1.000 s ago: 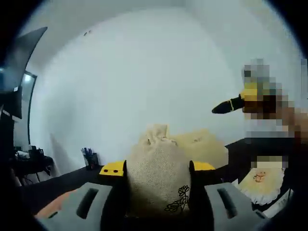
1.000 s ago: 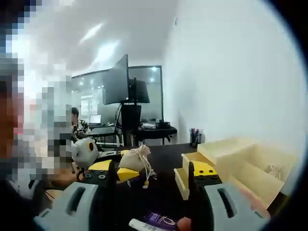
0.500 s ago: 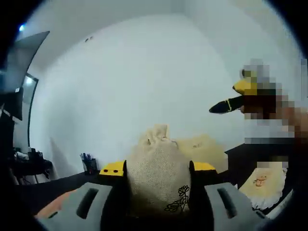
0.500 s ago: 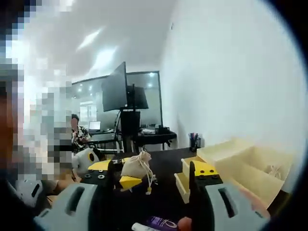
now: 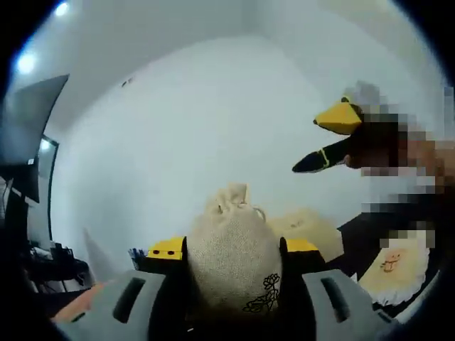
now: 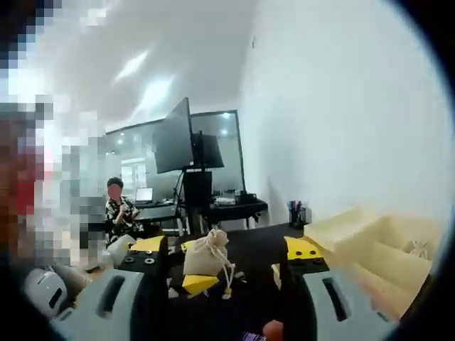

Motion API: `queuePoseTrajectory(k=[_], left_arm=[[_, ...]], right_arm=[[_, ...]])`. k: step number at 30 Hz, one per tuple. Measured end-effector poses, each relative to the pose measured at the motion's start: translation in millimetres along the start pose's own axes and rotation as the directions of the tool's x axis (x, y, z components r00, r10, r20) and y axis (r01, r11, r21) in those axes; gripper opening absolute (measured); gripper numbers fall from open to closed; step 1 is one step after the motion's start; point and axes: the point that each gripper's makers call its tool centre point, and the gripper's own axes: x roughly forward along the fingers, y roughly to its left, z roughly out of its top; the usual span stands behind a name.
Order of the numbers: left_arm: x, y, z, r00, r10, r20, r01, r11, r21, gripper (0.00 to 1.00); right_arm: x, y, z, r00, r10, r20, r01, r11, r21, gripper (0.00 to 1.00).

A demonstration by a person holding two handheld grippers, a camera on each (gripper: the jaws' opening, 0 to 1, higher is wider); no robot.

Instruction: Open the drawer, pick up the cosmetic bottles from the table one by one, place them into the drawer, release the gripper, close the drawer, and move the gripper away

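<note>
My left gripper (image 5: 233, 250) is clamped on a small burlap drawstring pouch (image 5: 233, 266) with a flower drawn on its lower front; the pouch sits upright between the yellow-tipped jaws, its gathered neck rising above them. Beyond it stands a white wall (image 5: 185, 135), and the pale yellow drawer organizer (image 5: 309, 226) shows low down behind the pouch. My right gripper (image 5: 334, 135) comes in from the right of the left gripper view, raised high against the wall. Near the lower right lies a cream cloth item with an orange print (image 5: 391, 266), too blurred to name surely.

In the right gripper view, my right gripper (image 6: 225, 254) has its jaws spread apart with nothing between them. The same pouch (image 6: 207, 253) appears ahead, held in the left gripper's yellow tips above the black table (image 6: 250, 245). The drawer organizer (image 6: 370, 238) stands toward the table's right edge. A purple bottle (image 6: 252, 336), perhaps a cosmetic one, peeks at the table's near edge. Behind are a monitor on a stand (image 6: 179, 138) and a seated person (image 6: 119, 209).
</note>
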Motion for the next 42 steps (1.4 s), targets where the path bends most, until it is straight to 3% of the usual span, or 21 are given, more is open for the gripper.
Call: queuePoseTrajectory(k=[4, 18, 25, 42], left_arm=[[-3, -4.7, 5.2, 1.0, -0.005, 0.027, 0.005, 1.0, 0.026, 0.45], [-10, -18.5, 19.0, 0.995, -0.022, 0.095, 0.006, 0.986, 0.167, 0.45], [-13, -22.2, 22.4, 0.993, -0.029, 0.116, 0.005, 0.98, 0.198, 0.45], [-17, -28.3, 28.8, 0.988, -0.042, 0.151, 0.007, 0.975, 0.221, 0.45]], right_arm=[[5, 3, 0.8, 1.0, 0.011, 0.018, -0.012, 0.999, 0.034, 0.59], [31, 24, -25.9, 0.998, 0.066, -0.019, -0.064, 0.995, 0.071, 0.55], [44, 36, -41.6, 0.995, 0.088, -0.05, -0.084, 0.993, 0.077, 0.55], [52, 45, -55.3, 0.993, 0.102, -0.06, -0.096, 0.991, 0.093, 0.44]])
